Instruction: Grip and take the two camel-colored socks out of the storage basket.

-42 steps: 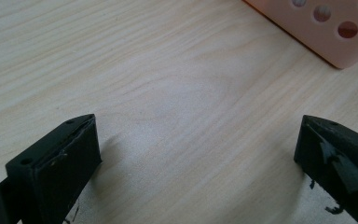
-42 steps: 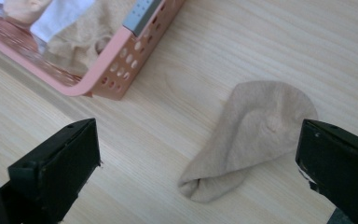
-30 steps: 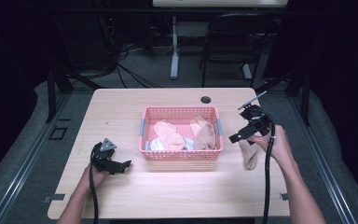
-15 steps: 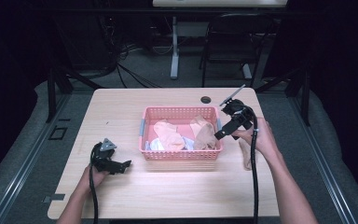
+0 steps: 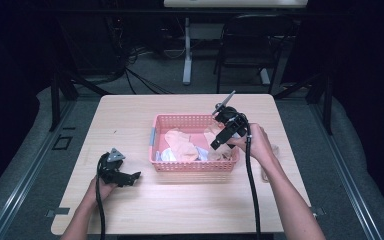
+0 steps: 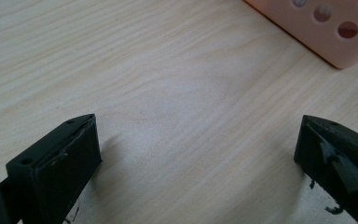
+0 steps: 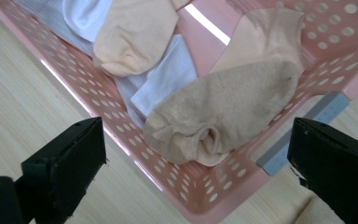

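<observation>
The left gripper [image 5: 130, 176] rests low on the table [image 5: 190, 210], close to the person. Its jaws are spread wide with bare wood between them. They pinch nothing. Just past its jaws, off to one side, sits a corner of the pink basket [image 6: 328, 39], which the gripper does not touch.

The right gripper [image 5: 219, 142] is held up in the air over the near right corner of the pink basket. Its jaws are spread wide too, and nothing is between them. They point down into the basket.

Right under the right gripper lies a tan sock [image 7: 223, 109], bunched up in the corner of the basket and leaning on the wall. Its open end faces the gripper. Just beyond it lies a folded white sock [image 7: 165, 77], touching the tan one. A little farther is a peach sock [image 7: 135, 39], lying on top of some white and grey cloth [image 7: 81, 16].

Another tan sock [image 5: 269, 167] lies on the table outside the basket, beside the person's right hand [image 5: 257, 145].
</observation>
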{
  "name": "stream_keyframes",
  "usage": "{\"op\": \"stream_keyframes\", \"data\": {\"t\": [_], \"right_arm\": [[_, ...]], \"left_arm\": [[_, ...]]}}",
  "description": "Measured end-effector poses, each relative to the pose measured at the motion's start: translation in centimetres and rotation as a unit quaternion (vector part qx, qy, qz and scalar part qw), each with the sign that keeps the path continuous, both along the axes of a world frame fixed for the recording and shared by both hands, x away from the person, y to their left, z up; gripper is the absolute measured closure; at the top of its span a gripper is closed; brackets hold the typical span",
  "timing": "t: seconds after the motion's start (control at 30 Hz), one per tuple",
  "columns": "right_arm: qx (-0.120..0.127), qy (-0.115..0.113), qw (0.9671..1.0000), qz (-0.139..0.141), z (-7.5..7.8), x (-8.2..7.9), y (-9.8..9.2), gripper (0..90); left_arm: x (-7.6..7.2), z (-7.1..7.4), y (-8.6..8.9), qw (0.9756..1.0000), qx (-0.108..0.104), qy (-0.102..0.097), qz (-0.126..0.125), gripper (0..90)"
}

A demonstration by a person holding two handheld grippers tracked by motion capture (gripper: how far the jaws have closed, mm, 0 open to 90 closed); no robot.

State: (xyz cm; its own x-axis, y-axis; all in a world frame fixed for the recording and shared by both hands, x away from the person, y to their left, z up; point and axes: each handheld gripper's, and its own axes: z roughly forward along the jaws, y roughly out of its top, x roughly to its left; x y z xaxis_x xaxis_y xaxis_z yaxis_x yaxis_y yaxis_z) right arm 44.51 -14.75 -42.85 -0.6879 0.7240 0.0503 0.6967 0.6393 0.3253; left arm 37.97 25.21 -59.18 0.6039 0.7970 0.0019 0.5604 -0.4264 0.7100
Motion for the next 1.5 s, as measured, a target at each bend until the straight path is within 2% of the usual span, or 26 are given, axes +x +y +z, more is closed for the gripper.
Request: {"op": "stream_keyframes", "data": {"t": [0.1,0.17,0.23,0.33,0.37,0.43,0.47,0.53,0.57,0.63,0.73,0.83,0.87,0.93,0.97,1.0,1.07,1.1,1.13,1.17,1.2,1.33,1.37,1.43,1.47,1.5], "right_arm": [[-0.001,0.010,0.9999,-0.003,-0.8,0.4,0.5,6.6],[-0.005,0.016,0.9998,-0.008,-1.5,0.6,0.7,18.1],[-0.018,0.025,0.9994,-0.015,-2.6,0.8,1.0,21.2],[-0.024,0.035,0.9989,-0.019,-4.0,1.2,1.1,27.8],[-0.023,0.032,0.9989,-0.025,-4.6,1.2,1.2,29.5],[-0.039,0.043,0.9981,-0.017,-5.1,1.5,1.3,34.3],[-0.048,0.049,0.9975,-0.019,-6.0,1.6,1.5,38.8],[-0.050,0.049,0.9974,-0.020,-6.4,1.7,1.6,39.7],[-0.062,0.050,0.9966,-0.020,-6.7,1.8,1.7,40.4],[-0.058,0.054,0.9966,-0.022,-7.1,2.0,1.8,42.7],[-0.078,0.062,0.9948,-0.018,-8.5,2.2,2.1,46.5],[-0.087,0.070,0.9936,-0.015,-8.8,2.3,2.2,50.0],[-0.094,0.075,0.9927,-0.017,-8.9,2.3,2.3,54.1],[-0.095,0.071,0.9928,-0.018,-9.1,2.3,2.3,55.9],[-0.105,0.077,0.9914,-0.015,-9.0,2.3,2.4,59.3],[-0.102,0.072,0.9919,-0.021,-9.2,2.2,2.5,60.9],[-0.118,0.074,0.9902,-0.014,-9.3,2.3,2.5,66.2],[-0.110,0.071,0.9912,-0.022,-9.6,2.2,2.5,67.7],[-0.114,0.076,0.9903,-0.022,-9.9,2.2,2.5,72.3],[-0.114,0.076,0.9903,-0.022,-9.9,2.2,2.5,72.3],[-0.124,0.075,0.9893,-0.015,-9.9,2.2,2.6,77.9],[-0.114,0.064,0.9912,-0.020,-10.0,2.0,2.7,81.3],[-0.123,0.073,0.9897,-0.013,-9.7,2.1,2.6,81.8],[-0.109,0.069,0.9914,-0.018,-9.4,2.0,2.5,82.0],[-0.114,0.069,0.9911,-0.010,-9.0,2.1,2.3,82.0],[-0.096,0.061,0.9933,-0.022,-9.0,1.8,2.3,82.0]], "left_arm": [[0.0,0.0,0.0,1.0000,0.000,-0.001,-0.001,0.0],[0.0,0.0,0.0,1.0000,-0.001,-0.001,0.000,0.0],[0.0,0.0,0.0,1.0000,-0.001,-0.001,0.000,0.0],[0.0,0.0,0.0,1.0000,0.000,0.000,-0.001,0.0],[0.0,0.0,0.0,1.0000,0.001,0.000,-0.001,0.0],[0.0,0.0,0.0,1.0000,0.001,-0.001,-0.001,0.0],[0.0,0.0,0.0,1.0000,0.000,0.000,0.000,0.0],[0.0,0.0,0.0,1.0000,0.000,0.000,0.000,0.0],[0.0,0.0,0.0,1.0000,0.000,0.000,0.000,0.0],[0.0,0.0,0.0,1.0000,0.000,0.000,0.000,0.0],[0.0,0.0,0.0,1.0000,0.000,-0.001,-0.001,0.0],[0.0,0.0,0.0,1.0000,0.000,0.000,0.000,0.0],[0.0,0.0,0.0,1.0000,0.000,0.000,0.000,0.0],[0.0,0.0,0.0,1.0000,0.000,0.000,0.000,0.0],[0.0,0.0,0.0,1.0000,0.000,0.000,0.000,0.0],[0.0,0.0,0.0,1.0000,0.000,0.000,0.000,0.0],[0.0,0.0,0.0,1.0000,0.000,0.000,0.000,0.0],[0.0,0.0,0.0,1.0000,0.000,0.000,0.001,0.0],[0.0,0.0,0.0,1.0000,0.000,0.000,0.000,0.0],[0.0,0.0,0.0,1.0000,0.000,-0.001,0.000,0.0],[0.0,0.0,0.0,1.0000,-0.001,0.000,0.001,0.0],[0.0,0.0,0.0,1.0000,0.000,0.000,0.000,0.0],[0.0,0.0,0.0,1.0000,0.000,0.000,0.000,0.0],[0.0,0.0,0.0,1.0000,0.000,0.000,0.000,0.0],[0.0,0.0,0.0,1.0000,0.000,0.000,0.000,0.0],[0.0,0.0,0.0,1.0000,0.000,0.000,0.000,0.0]]}}
